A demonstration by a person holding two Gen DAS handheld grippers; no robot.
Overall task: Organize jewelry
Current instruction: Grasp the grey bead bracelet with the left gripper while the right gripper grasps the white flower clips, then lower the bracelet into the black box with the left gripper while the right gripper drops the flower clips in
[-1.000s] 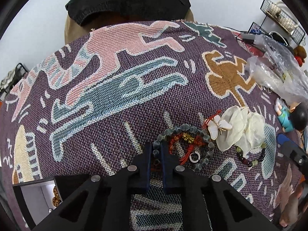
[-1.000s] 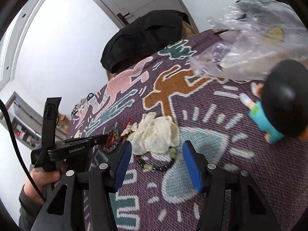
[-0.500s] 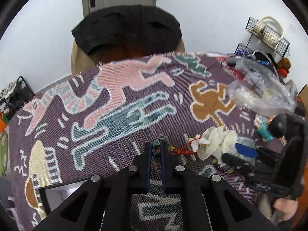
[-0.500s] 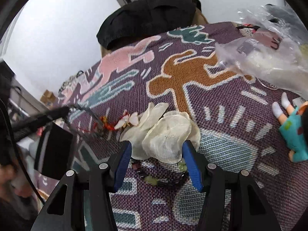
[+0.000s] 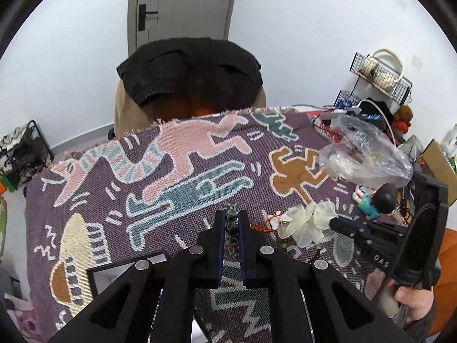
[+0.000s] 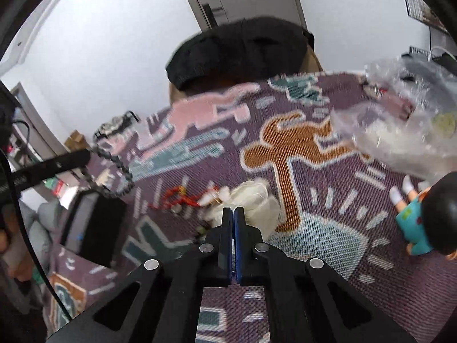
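Note:
My left gripper (image 5: 231, 218) is shut on a dark green bead bracelet (image 5: 232, 225) and holds it raised above the patterned cloth; in the right wrist view the bracelet (image 6: 114, 171) hangs from the left gripper over a black jewelry box (image 6: 91, 225). My right gripper (image 6: 233, 214) is shut, and nothing shows between its pads. It sits just in front of a white flower hairpiece (image 6: 254, 200). A red cord charm (image 6: 182, 198) lies left of the flower. A dark bead bracelet (image 5: 297, 250) lies near the flower (image 5: 308, 223) in the left wrist view.
A crumpled clear plastic bag (image 5: 362, 157) and a small doll with black hair (image 5: 377, 200) lie at the right of the cloth (image 5: 177, 177). The box corner (image 5: 120, 274) shows at lower left. A chair with a black garment (image 5: 188, 71) stands behind the table.
My left gripper has lifted the green bead bracelet off the cloth and risen, moving it toward the box. My right gripper has closed from wide open and pulled back slightly.

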